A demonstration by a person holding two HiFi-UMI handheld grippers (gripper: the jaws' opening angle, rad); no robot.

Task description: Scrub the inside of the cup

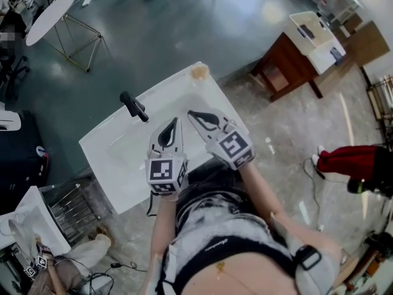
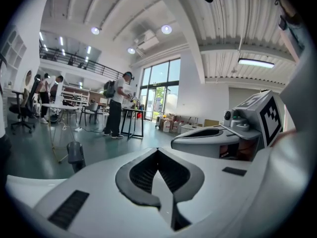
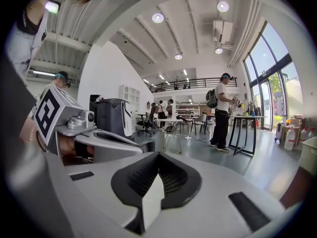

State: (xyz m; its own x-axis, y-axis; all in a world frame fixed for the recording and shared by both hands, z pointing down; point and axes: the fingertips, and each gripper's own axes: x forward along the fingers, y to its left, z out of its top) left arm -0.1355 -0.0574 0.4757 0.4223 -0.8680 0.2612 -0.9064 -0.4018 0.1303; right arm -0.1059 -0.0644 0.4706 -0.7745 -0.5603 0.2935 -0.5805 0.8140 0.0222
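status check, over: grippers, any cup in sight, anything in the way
Both shut, empty: left gripper, right gripper. Over white sink. No cup in view. Only black faucet just left of them.

Left gripper (image 2: 158, 152), fingers together and empty, right gripper (image 2: 218, 140) just beside

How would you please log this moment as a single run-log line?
left tool: shut, empty | right tool: shut, empty | position: both side by side over white sink near black faucet | cup: not in view
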